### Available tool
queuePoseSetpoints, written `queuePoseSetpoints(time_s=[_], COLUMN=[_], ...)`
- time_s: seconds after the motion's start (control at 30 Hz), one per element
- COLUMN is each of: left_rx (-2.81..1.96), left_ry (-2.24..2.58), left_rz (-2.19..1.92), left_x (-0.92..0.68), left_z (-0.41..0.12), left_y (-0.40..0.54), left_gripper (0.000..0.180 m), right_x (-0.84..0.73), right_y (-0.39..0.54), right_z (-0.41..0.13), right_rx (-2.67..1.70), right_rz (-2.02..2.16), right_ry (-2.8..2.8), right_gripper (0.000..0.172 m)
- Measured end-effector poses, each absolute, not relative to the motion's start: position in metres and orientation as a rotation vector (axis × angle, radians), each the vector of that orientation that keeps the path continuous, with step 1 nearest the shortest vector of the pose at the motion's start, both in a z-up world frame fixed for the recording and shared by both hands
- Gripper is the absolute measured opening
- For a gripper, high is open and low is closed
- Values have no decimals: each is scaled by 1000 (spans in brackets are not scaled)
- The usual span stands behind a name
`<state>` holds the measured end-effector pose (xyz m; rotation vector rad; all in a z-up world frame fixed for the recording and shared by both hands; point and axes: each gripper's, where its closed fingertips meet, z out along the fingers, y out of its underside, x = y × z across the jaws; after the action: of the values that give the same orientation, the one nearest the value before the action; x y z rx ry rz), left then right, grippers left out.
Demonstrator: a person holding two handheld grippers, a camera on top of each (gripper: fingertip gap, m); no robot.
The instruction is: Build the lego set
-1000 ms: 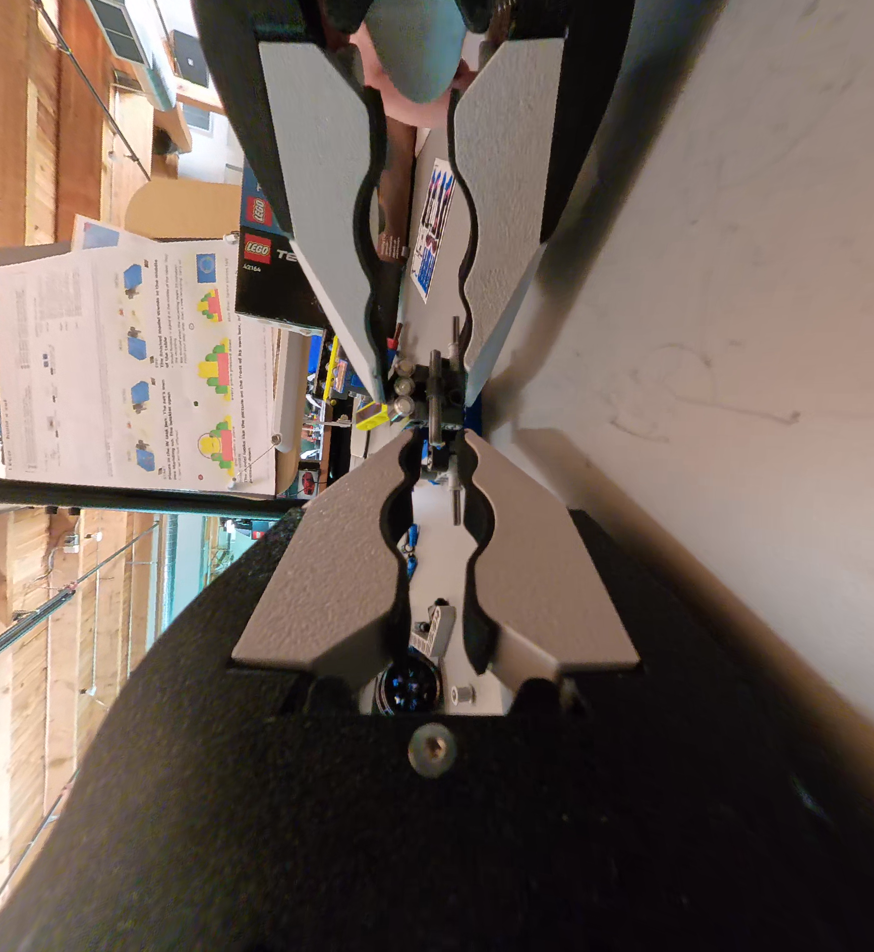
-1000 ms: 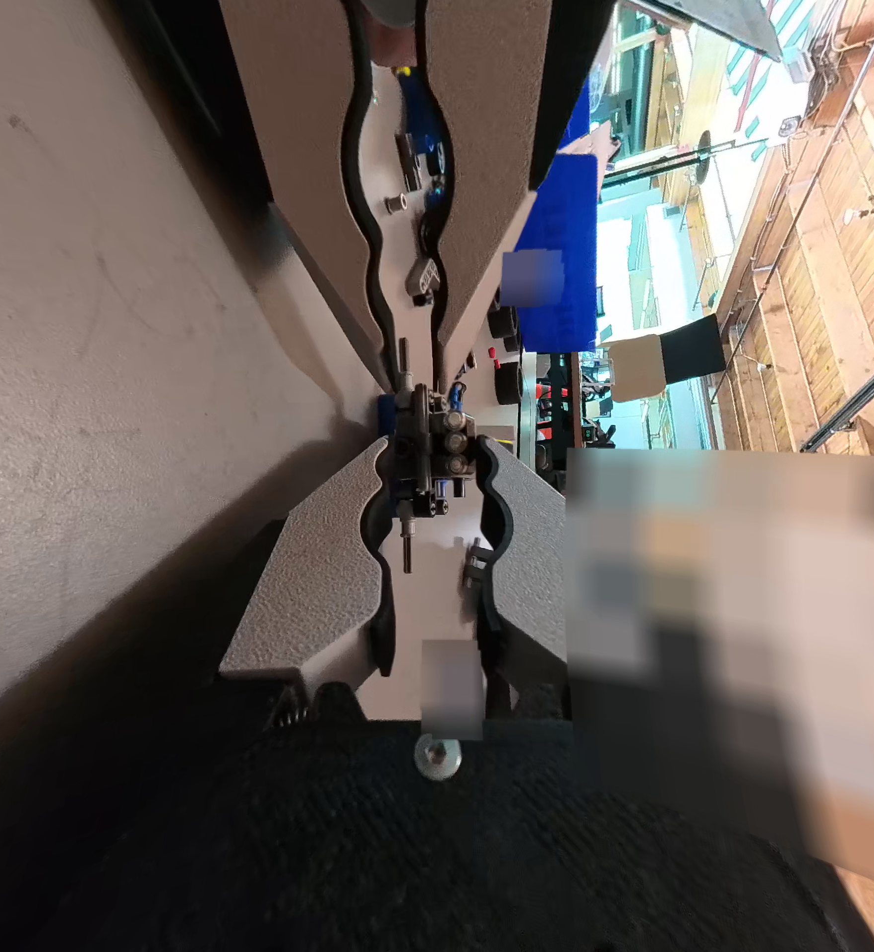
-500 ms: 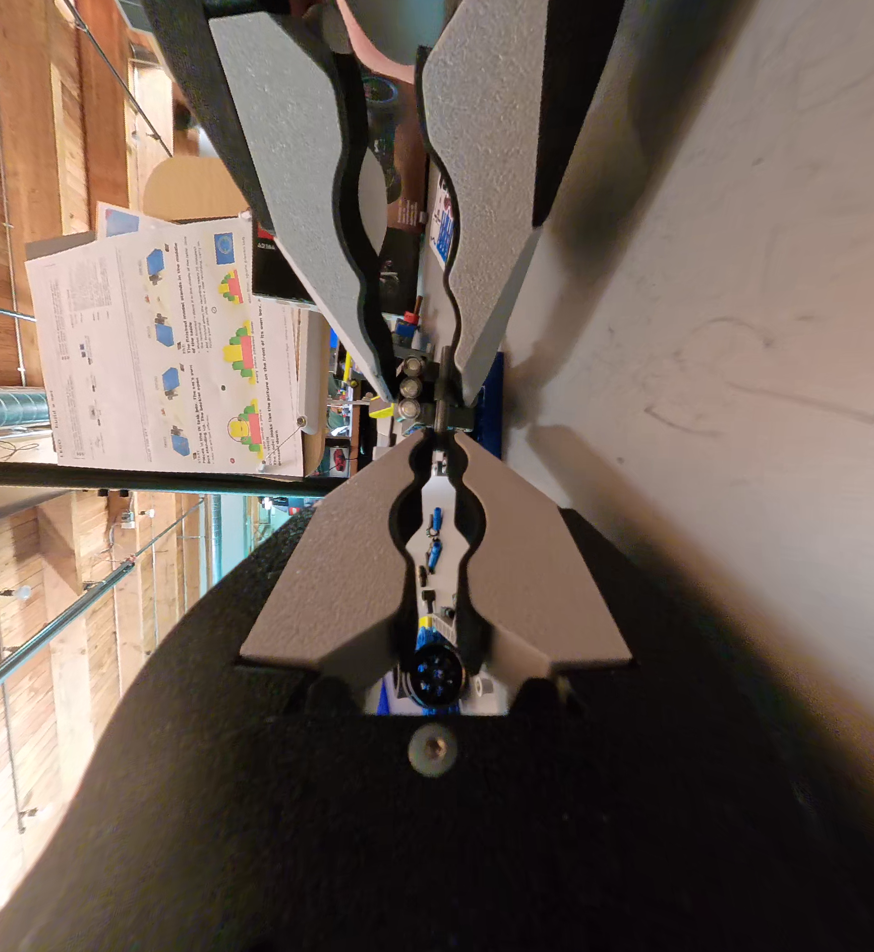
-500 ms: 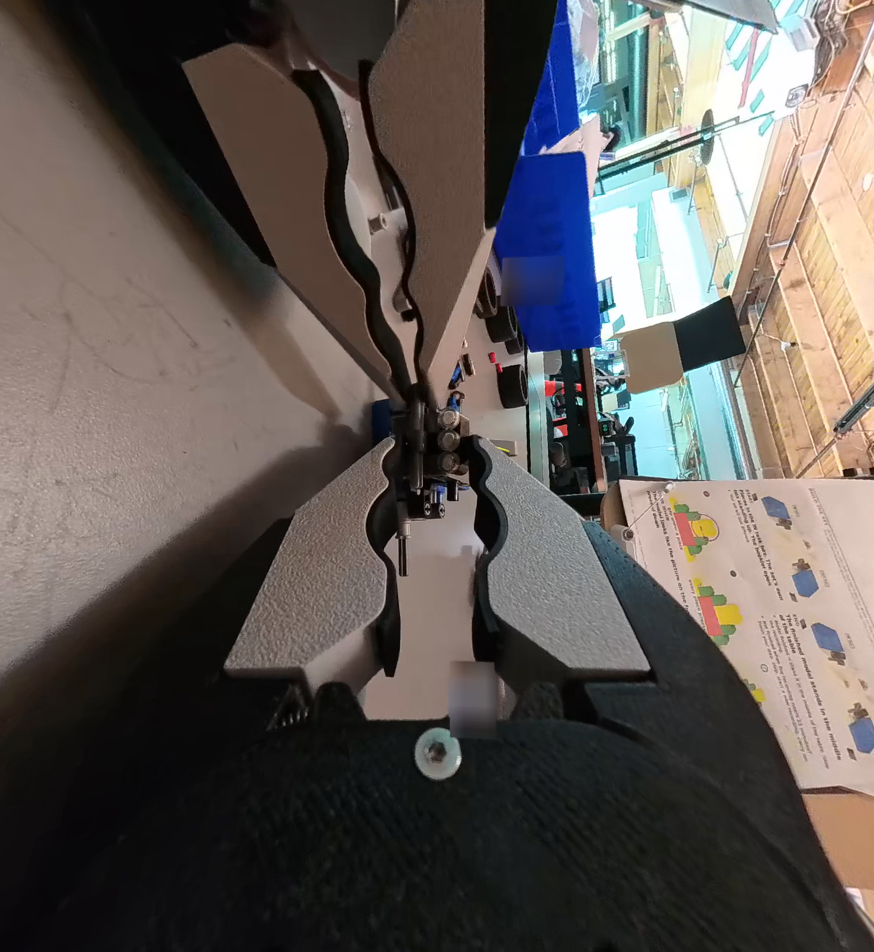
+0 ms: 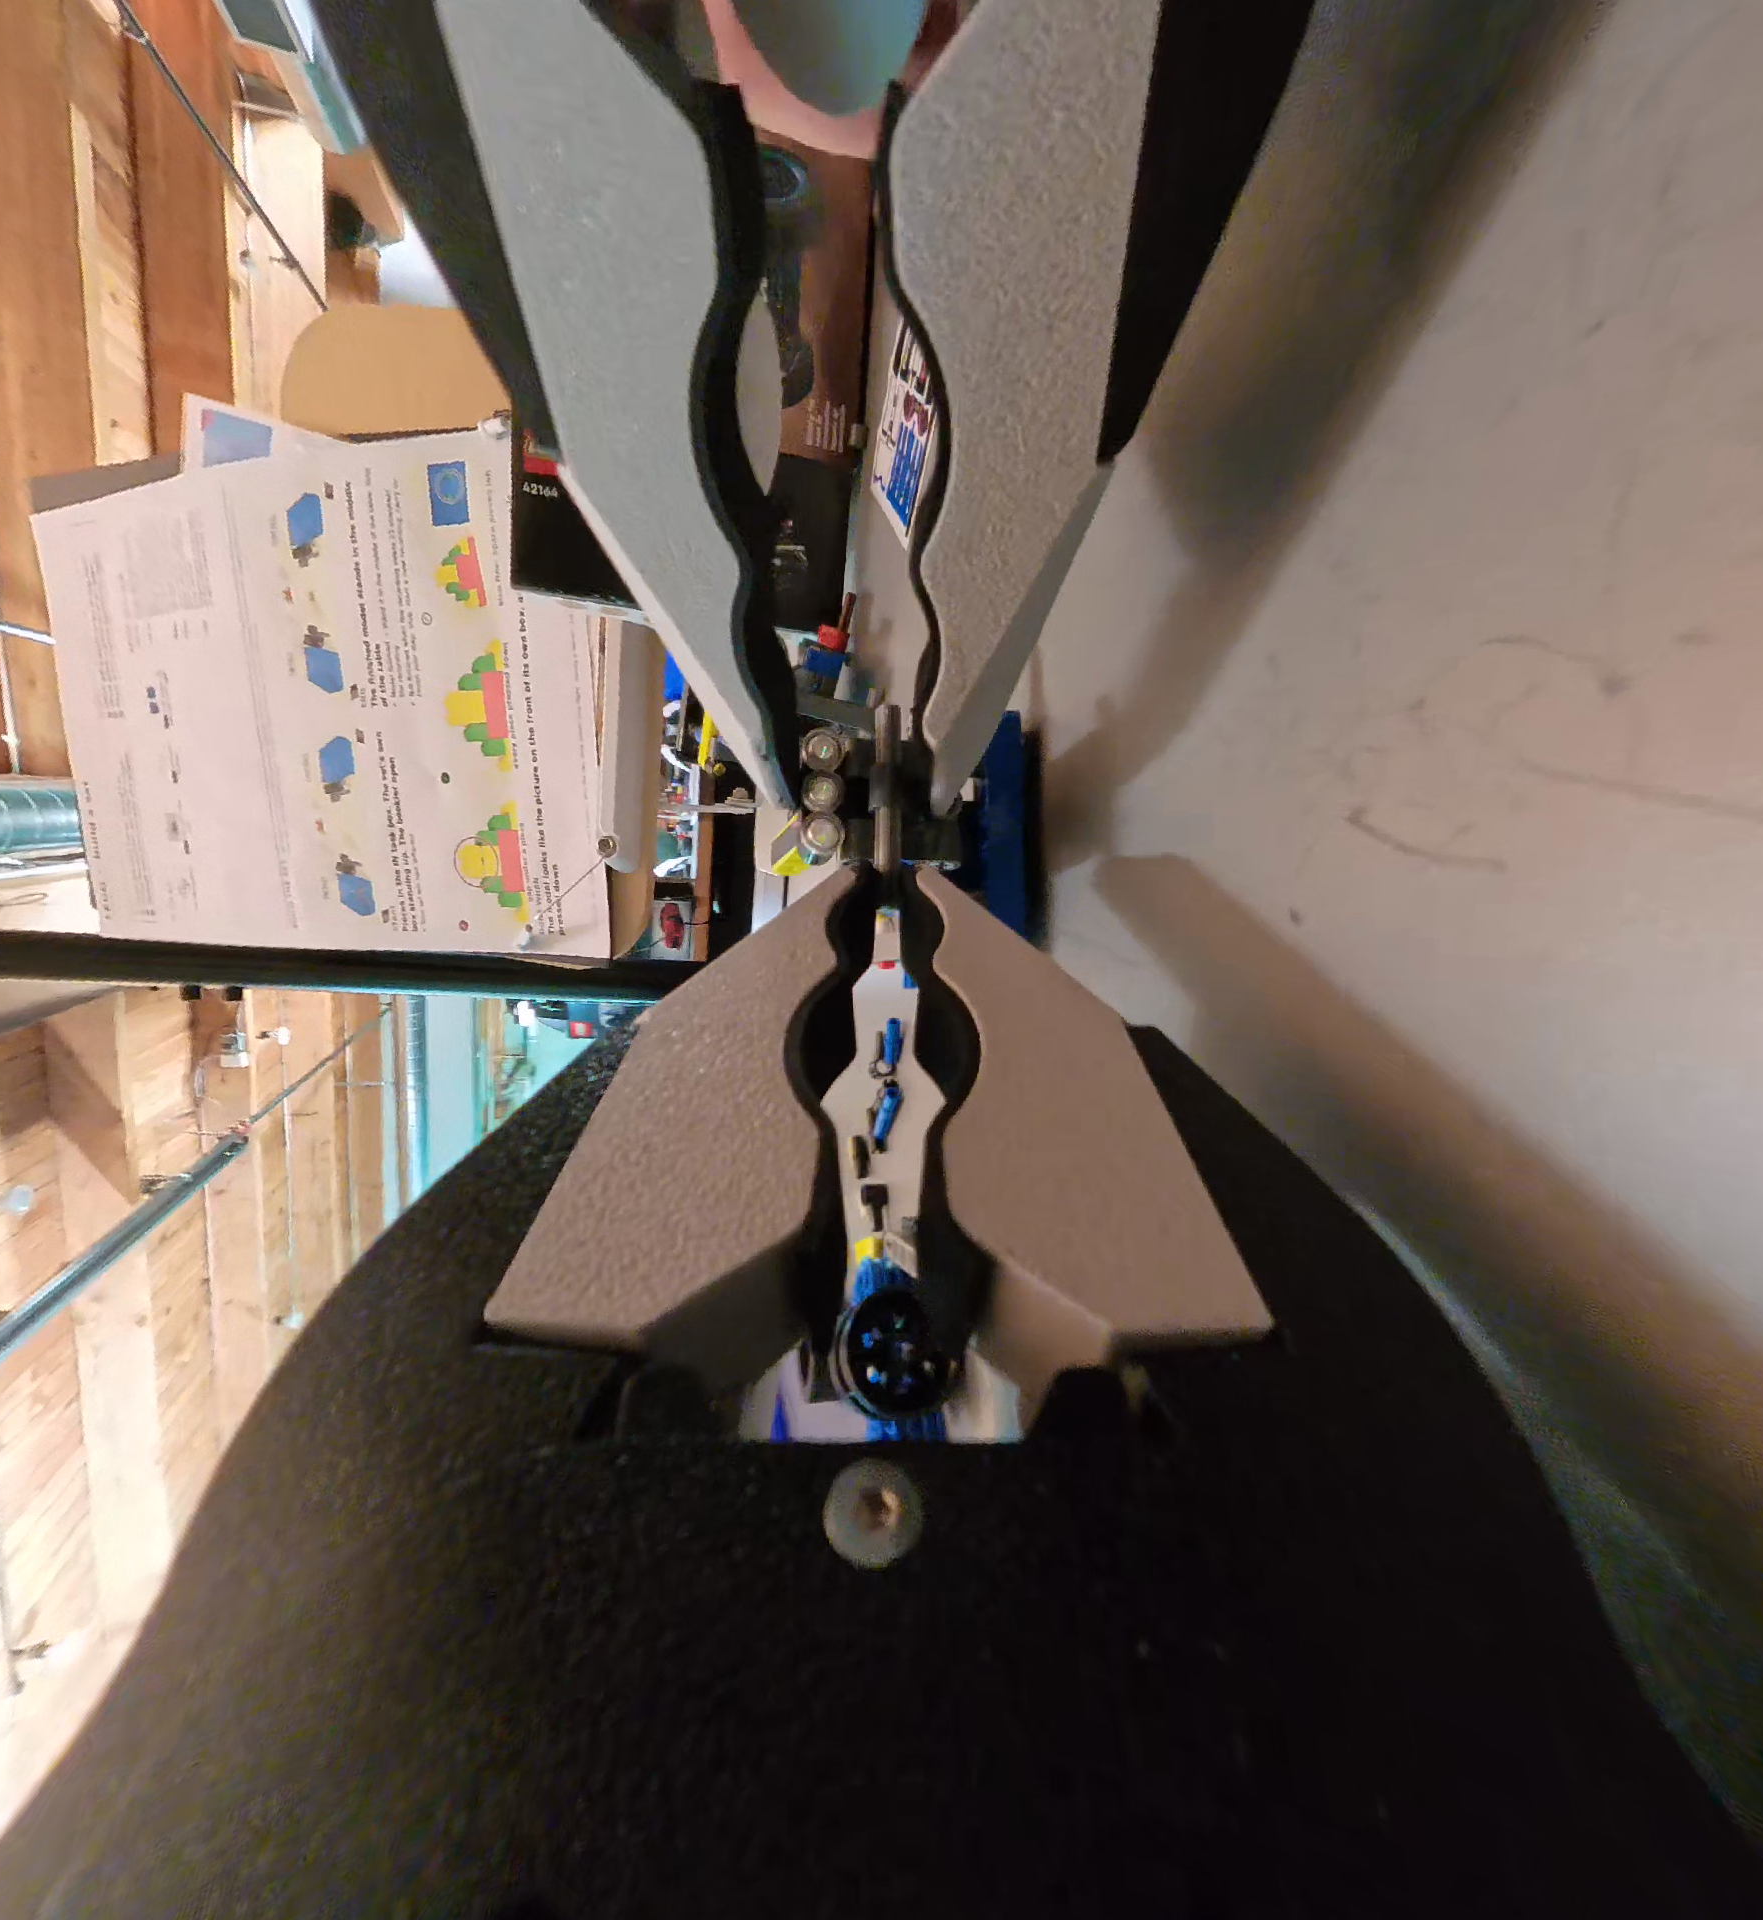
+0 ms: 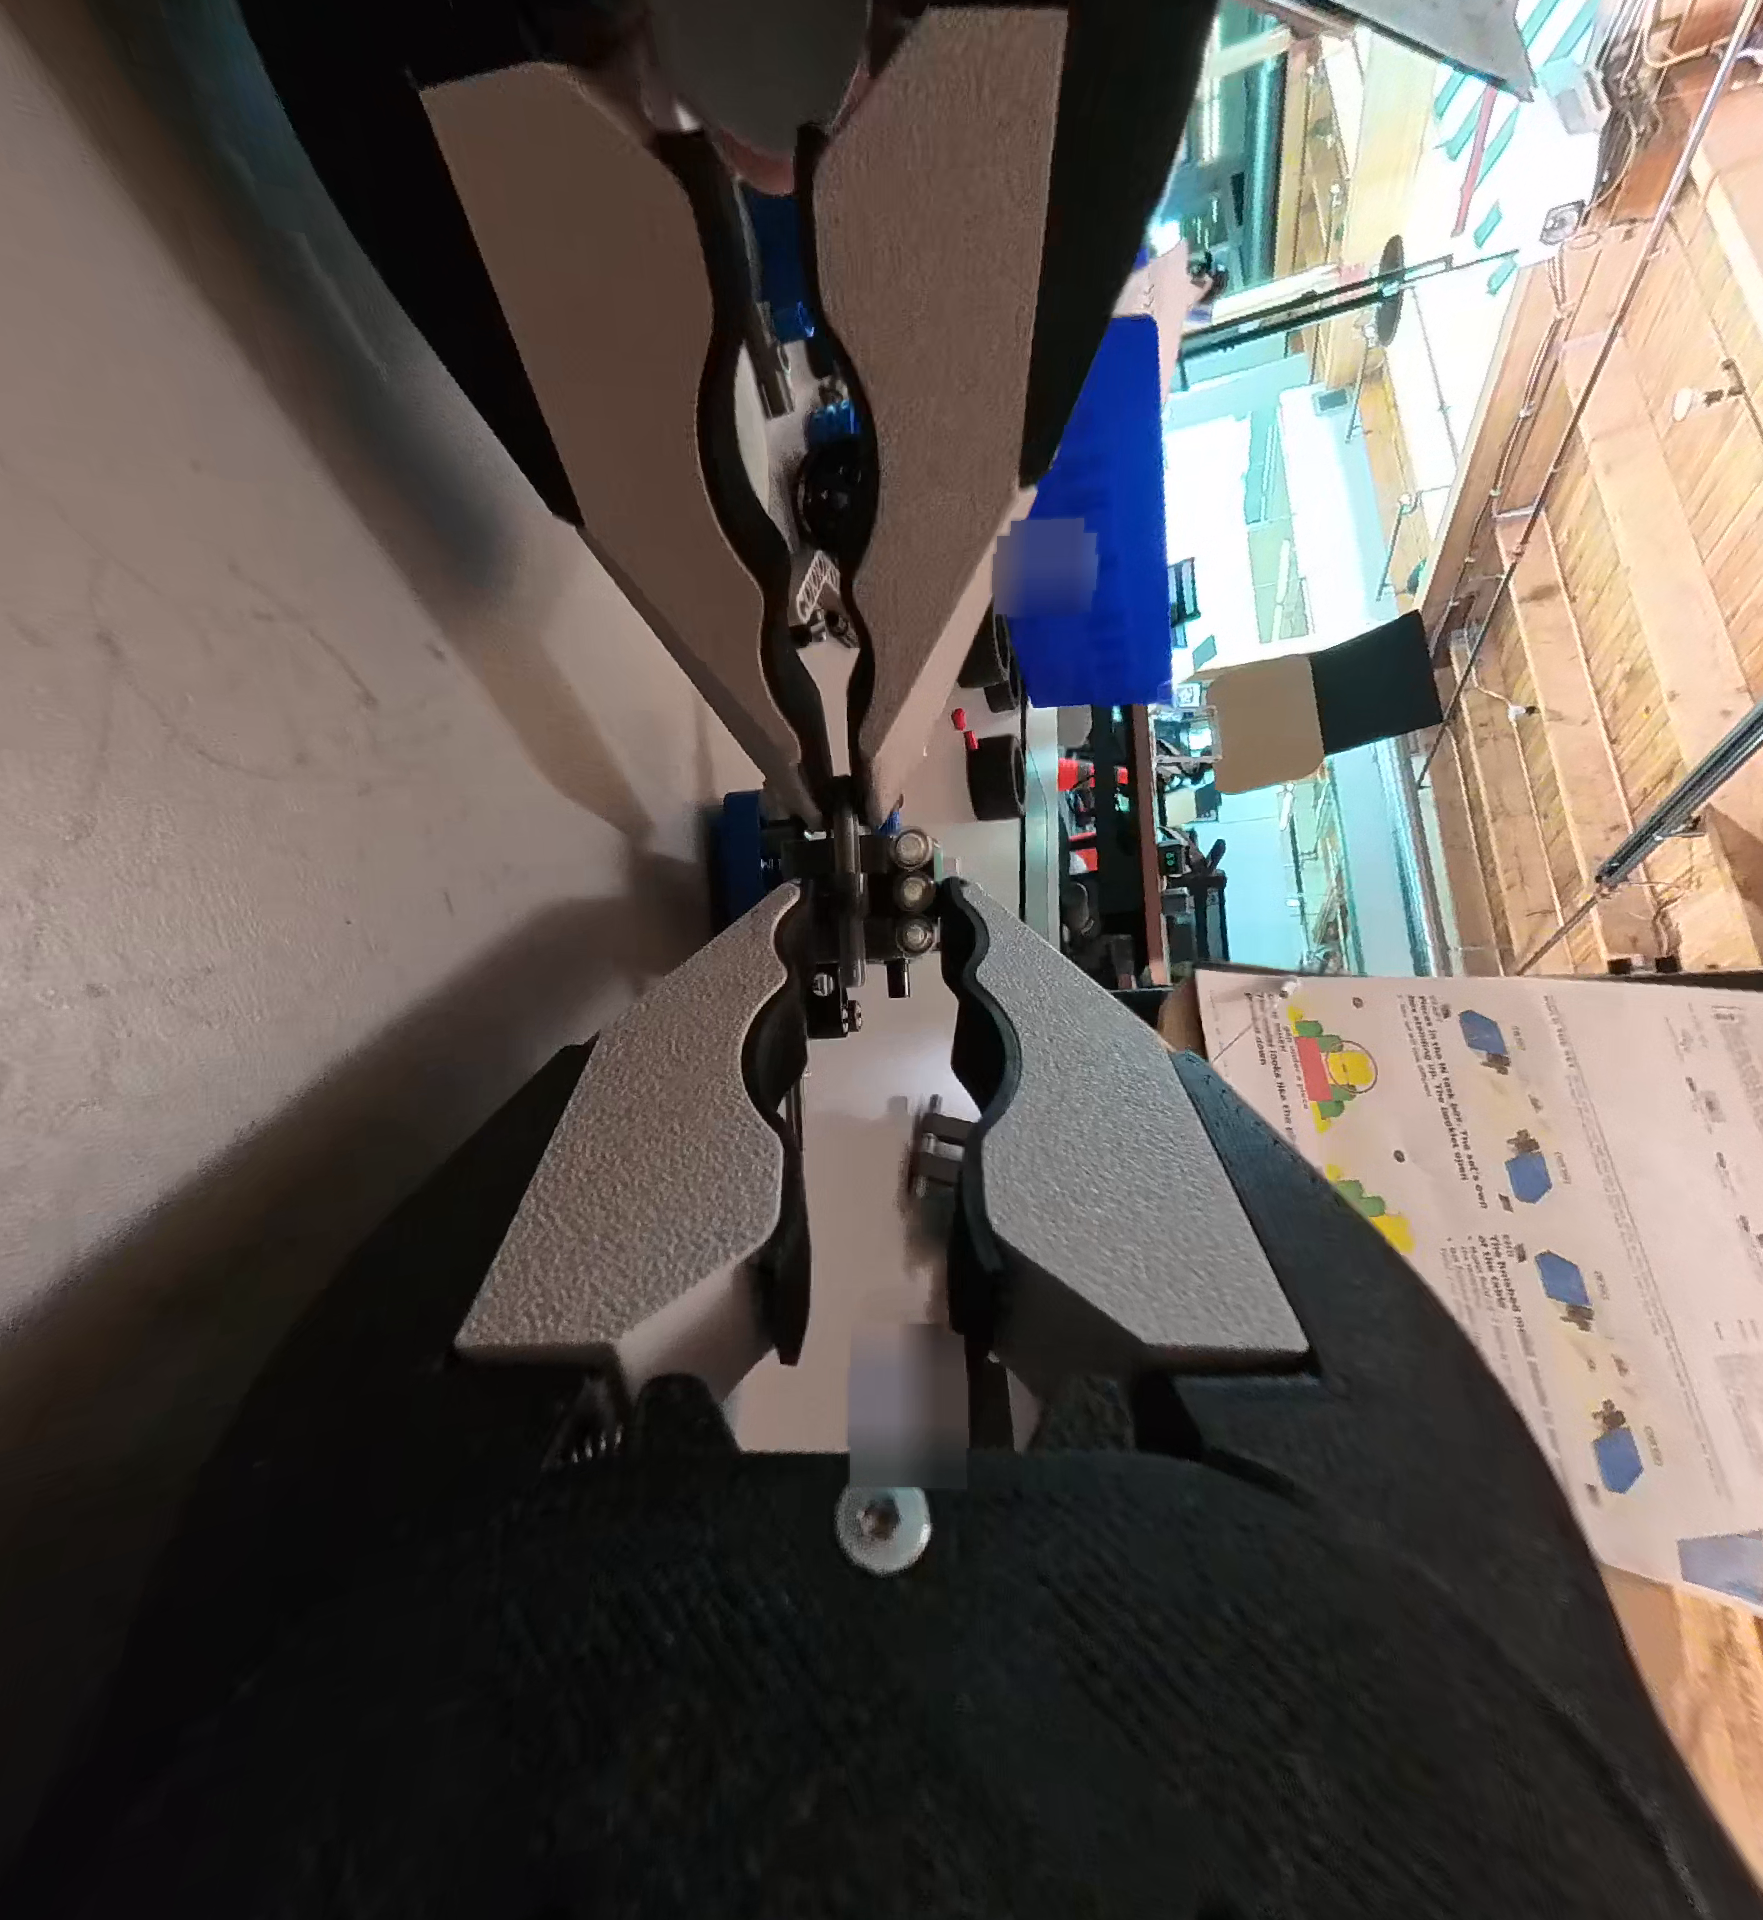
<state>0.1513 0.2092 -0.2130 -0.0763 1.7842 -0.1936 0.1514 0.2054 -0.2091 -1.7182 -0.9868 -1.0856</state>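
A small black brick assembly [image 5: 908, 831] with three grey round pins [image 5: 820, 790] and a thin grey axle [image 5: 887, 769] hangs between my two grippers, just above the white table [image 5: 1376, 520]. My left gripper [image 5: 887, 883] is shut on the axle's near end. My right gripper [image 5: 866, 779] comes in from the top of this view and clamps the assembly. In the right wrist view my right gripper [image 6: 872, 899] presses the black body [image 6: 825, 862] and the pins [image 6: 913, 894], and my left gripper [image 6: 841, 795] pinches the axle from the far side. A blue piece [image 6: 737, 852] lies behind the assembly.
Loose blue and black pins [image 5: 882, 1101] and a black wheel [image 5: 892, 1361] lie on the table under my left gripper. Black tyres [image 6: 996, 779] and a blue bin [image 6: 1095, 540] stand farther off. A printed instruction sheet [image 5: 316, 686] and a dark box [image 5: 565, 520] stand at the table's edge. Left and right tips are no more than a few centimetres apart.
My left gripper's fingers came together on the grey axle. My right gripper's fingers narrowed onto the assembly. The axle end that stuck out toward my right gripper has drawn in.
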Motion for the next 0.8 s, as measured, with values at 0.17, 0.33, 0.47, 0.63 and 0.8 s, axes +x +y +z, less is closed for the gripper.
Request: queuePoseSetpoints(time_s=[0.17, 0.33, 0.47, 0.63, 0.8], left_rx=[-90, -76, -66, -32, -34], left_ry=[1773, 1781, 1781, 1774, 1782], left_rz=[-181, -175, -169, -152, -171], left_x=[153, 154, 153, 152, 151], left_z=[-210, -212, -212, -213, -214], left_y=[212, 212, 214, 213, 213], left_gripper=[0, 0, 1, 1, 1], right_x=[151, 151, 156, 151, 148], right_y=[208, 207, 204, 205, 202], right_z=[-205, -207, -204, -199, -211], right_rx=[-1713, -1694, -1668, -1599, -1635], right_rz=[-1123, -1104, -1119, -1201, -1185], right_ry=[-958, -968, -948, -1011, -1078], right_gripper=[16, 17, 31, 33, 21])
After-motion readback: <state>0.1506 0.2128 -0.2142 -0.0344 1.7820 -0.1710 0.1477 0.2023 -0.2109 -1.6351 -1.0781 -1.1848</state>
